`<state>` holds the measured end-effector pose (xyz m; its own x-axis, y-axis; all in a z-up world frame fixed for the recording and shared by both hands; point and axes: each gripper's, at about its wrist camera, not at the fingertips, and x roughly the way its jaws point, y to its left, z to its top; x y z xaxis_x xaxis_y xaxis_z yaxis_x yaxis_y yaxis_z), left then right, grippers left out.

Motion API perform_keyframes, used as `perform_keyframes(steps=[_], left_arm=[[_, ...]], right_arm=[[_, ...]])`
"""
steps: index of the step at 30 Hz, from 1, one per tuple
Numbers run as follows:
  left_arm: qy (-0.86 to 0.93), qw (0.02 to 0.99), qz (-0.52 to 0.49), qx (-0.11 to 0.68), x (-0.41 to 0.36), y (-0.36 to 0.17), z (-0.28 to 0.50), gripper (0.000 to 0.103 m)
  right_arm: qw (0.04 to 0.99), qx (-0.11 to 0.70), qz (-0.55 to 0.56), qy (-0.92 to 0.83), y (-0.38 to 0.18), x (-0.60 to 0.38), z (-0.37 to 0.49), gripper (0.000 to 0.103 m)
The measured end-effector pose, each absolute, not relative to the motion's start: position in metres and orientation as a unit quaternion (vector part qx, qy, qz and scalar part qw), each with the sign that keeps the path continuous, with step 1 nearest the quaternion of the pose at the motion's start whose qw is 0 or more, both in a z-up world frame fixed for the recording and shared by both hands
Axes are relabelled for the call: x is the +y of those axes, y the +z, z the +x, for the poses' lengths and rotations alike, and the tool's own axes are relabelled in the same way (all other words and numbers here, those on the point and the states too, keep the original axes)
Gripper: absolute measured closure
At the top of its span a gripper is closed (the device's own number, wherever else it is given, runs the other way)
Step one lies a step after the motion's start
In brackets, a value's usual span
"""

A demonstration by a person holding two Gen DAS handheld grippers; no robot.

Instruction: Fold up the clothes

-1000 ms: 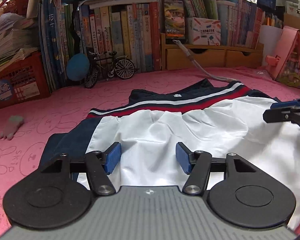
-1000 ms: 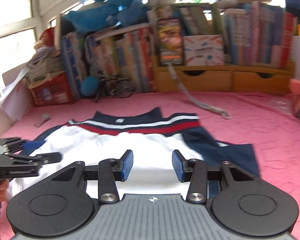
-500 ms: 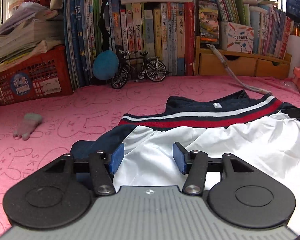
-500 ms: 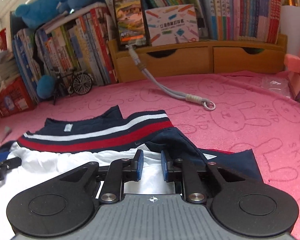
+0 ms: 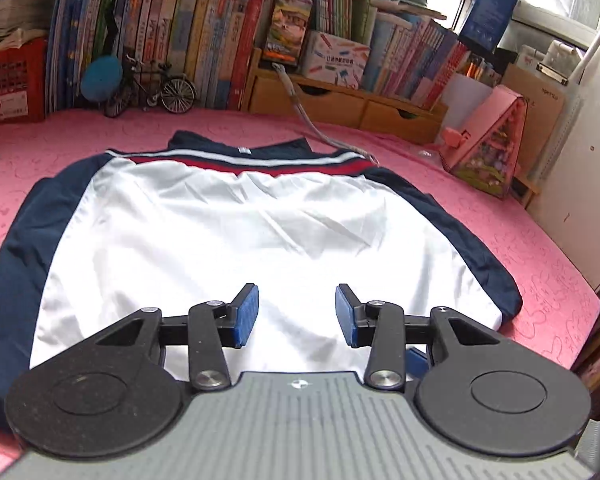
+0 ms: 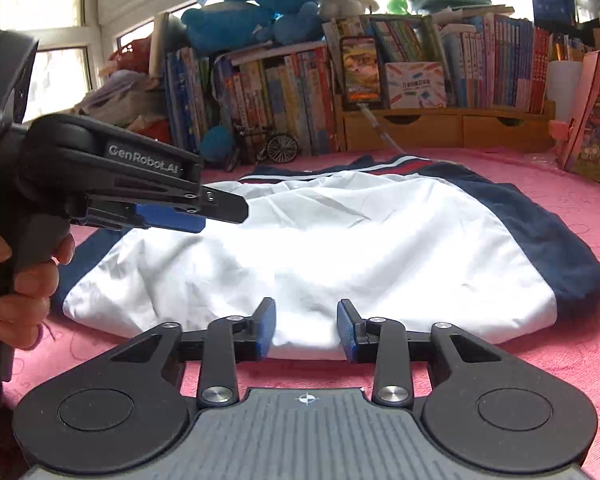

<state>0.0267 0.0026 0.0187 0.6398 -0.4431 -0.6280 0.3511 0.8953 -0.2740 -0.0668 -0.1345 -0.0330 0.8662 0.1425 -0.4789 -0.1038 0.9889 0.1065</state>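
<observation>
Hovering over the near part of the garment [image 5: 236, 240], your left gripper [image 5: 296, 312] has its blue pads apart with nothing pressed between them, and the jaws are closing as you look; only the white panel shows through the gap. Your right gripper [image 6: 306, 330] sits low at the garment's near hem, its jaws partly apart, and a puff of white cloth lies in the gap without either pad visibly pinching it. From that right-hand view, your left hand [image 6: 24, 280] is up and to the left of the claw, wrapped round the black handle, with the left gripper's fingers reaching out over the white fabric. Just past both claws the garment spreads flat on the pink mat [image 5: 540, 248]: white in the middle, a navy sleeve running down each side, wrinkles crossing the panel. Farther ahead of the left claw you reach the red and white stripes and the navy collar [image 5: 240, 148], which points away from you. A grey cord [image 5: 312, 124] trails off beyond the collar toward the wooden drawer unit [image 5: 340, 100]. Ahead and to the left stands a small model bicycle [image 5: 152, 90]; the row of books [image 5: 204, 44] closes the far end, and a pink triangular box [image 5: 492, 144] sits off to the right.
</observation>
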Motion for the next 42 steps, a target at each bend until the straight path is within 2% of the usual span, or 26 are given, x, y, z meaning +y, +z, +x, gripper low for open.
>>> perform_keyframes(steps=[5, 13, 15, 20, 42], left_arm=[[-0.24, 0.889, -0.042, 0.388, -0.009, 0.019, 0.024, 0.063], [-0.246, 0.869, 0.017, 0.429, -0.036, 0.003, 0.03, 0.063], [-0.237, 0.869, 0.032, 0.434, -0.041, 0.0, 0.035, 0.072], [-0.22, 0.87, 0.032, 0.441, -0.047, 0.001, 0.049, 0.072], [-0.082, 0.9, 0.026, 0.428, -0.079, -0.005, 0.198, 0.072]], right_arm=[[0.965, 0.248, 0.049, 0.073, -0.031, -0.129, -0.067, 0.075], [0.967, 0.247, 0.017, 0.061, -0.048, -0.109, -0.071, 0.068], [0.967, 0.246, 0.021, 0.059, -0.049, -0.109, -0.071, 0.068], [0.968, 0.242, 0.023, 0.059, -0.051, -0.109, -0.073, 0.068], [0.97, 0.234, 0.022, 0.057, -0.052, -0.106, -0.08, 0.068]])
